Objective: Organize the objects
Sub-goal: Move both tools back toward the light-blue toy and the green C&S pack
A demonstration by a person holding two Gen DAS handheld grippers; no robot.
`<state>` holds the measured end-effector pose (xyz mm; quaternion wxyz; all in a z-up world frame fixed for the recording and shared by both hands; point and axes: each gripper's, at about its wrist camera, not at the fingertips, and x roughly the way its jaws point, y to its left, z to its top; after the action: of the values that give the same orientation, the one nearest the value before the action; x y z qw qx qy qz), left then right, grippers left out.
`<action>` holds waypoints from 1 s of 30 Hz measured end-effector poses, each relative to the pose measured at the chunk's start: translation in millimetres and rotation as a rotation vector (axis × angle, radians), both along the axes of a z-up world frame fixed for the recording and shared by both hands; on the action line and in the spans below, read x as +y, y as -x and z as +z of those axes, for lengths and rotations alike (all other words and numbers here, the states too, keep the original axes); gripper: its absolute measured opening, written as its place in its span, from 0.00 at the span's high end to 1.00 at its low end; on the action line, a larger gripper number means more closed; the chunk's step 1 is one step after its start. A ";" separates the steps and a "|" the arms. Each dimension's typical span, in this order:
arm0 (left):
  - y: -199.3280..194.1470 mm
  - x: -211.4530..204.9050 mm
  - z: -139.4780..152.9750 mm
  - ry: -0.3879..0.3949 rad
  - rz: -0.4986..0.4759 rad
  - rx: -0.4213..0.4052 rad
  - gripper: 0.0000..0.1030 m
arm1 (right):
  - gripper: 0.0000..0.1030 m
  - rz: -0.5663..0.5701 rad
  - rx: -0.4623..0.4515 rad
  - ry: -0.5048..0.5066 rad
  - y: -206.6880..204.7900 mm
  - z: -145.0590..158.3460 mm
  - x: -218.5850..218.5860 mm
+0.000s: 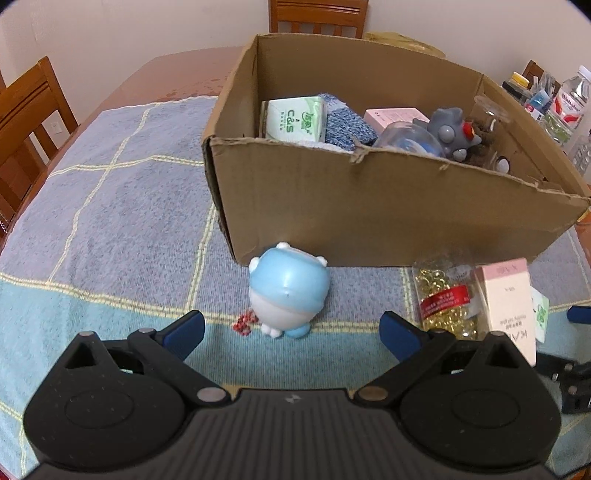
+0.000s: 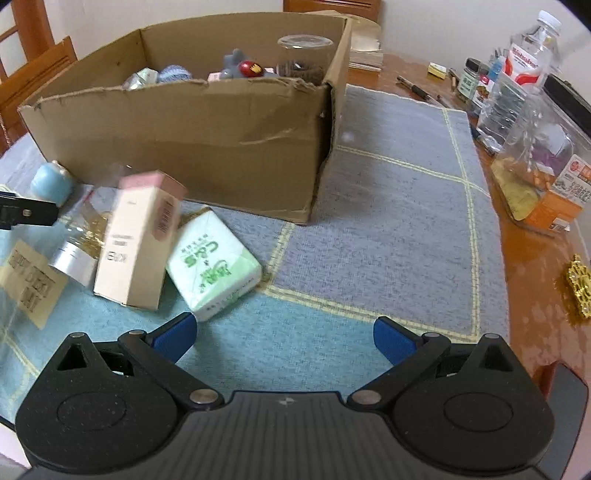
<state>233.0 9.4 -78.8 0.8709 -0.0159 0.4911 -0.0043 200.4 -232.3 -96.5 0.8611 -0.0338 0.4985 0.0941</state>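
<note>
Left gripper (image 1: 291, 328) spread wide, empty, facing the blue-and-white round toy figure (image 1: 288, 290) before the brown cardboard box (image 1: 369, 206). Right gripper (image 2: 284, 338) wide, empty; the blurred pink-topped carton (image 2: 136, 240) appears tilted beside the green tissue pack (image 2: 214, 264).

Wooden chairs (image 1: 26, 122) ring a wooden table (image 2: 532, 295) by pale walls (image 1: 129, 29).

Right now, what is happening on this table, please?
A person is sorting small items into a cardboard box, which already holds several things. Both claws are open and hold nothing. The left claw faces a blue-and-white toy figure lying before the box; the right claw is near a green tissue pack and a pink-topped carton.
</note>
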 end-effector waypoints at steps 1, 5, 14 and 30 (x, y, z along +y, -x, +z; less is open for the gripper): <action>-1.4 0.6 -0.6 0.002 0.001 -0.001 0.03 | 0.00 0.011 0.000 -0.001 -1.0 -0.7 4.1; -8.1 3.5 -4.2 0.004 0.003 -0.003 0.03 | 0.00 0.042 -0.024 0.025 -6.4 -2.5 22.1; -14.9 23.4 -12.4 -0.036 0.037 0.019 0.02 | 0.00 -0.034 -0.019 0.042 -17.3 -3.3 0.9; -17.1 28.5 -12.6 -0.030 0.036 0.024 0.02 | 0.00 -0.010 -0.013 -0.029 -30.8 9.3 10.6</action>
<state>250.2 37.9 -91.5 0.8650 -0.0117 0.5013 0.0192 231.2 -221.7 -87.2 0.8652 -0.0194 0.4916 0.0969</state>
